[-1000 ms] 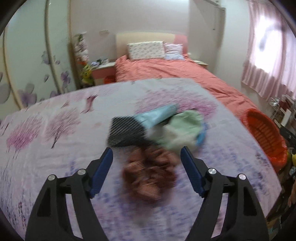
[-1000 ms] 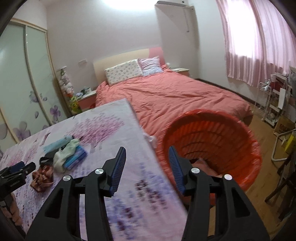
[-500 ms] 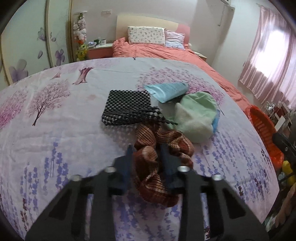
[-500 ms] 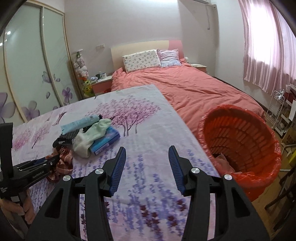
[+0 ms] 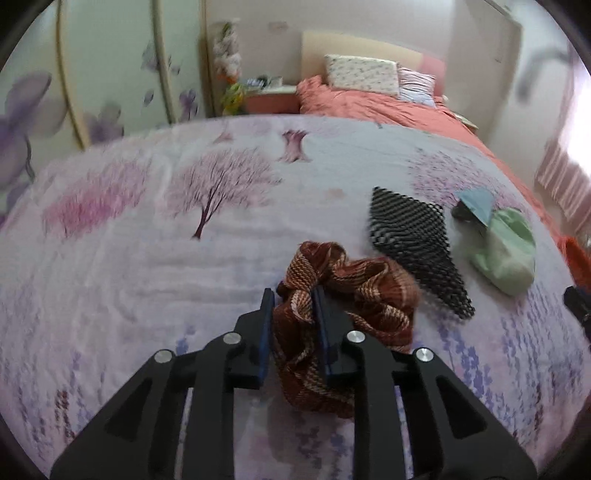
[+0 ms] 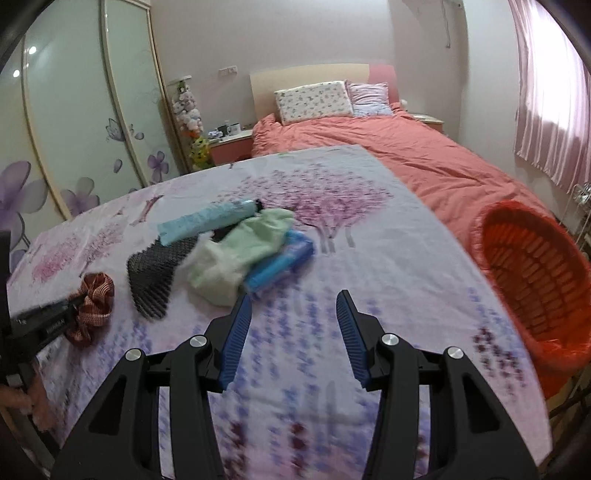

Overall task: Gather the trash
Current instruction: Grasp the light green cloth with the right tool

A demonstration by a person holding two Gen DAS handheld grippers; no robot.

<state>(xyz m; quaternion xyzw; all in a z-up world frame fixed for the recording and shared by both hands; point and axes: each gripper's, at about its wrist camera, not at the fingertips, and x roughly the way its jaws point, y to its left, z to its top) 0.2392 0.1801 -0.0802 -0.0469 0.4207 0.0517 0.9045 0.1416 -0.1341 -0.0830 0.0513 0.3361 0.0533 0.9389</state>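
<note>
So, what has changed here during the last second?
The left gripper closed on the brown scrunchie, which it only straddled before. The right gripper swung from the orange basket towards the table, staying open. The other items stayed put.

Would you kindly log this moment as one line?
left hand-held gripper: shut on brown scrunchie | right hand-held gripper: open, empty | orange basket: beside table

A bed with a coral duvet [image 6: 424, 147] stood against the far pale wall [image 6: 295, 33], two pillows [image 6: 314, 99] propped at its cream headboard [image 6: 306, 74]. Sliding wardrobe doors [image 6: 74, 122] printed with purple flowers lined the left side. Pink curtains [image 6: 550, 92] glowed with daylight at right. A pink nightstand [image 6: 231, 146] sat between wardrobe and bed.
</note>
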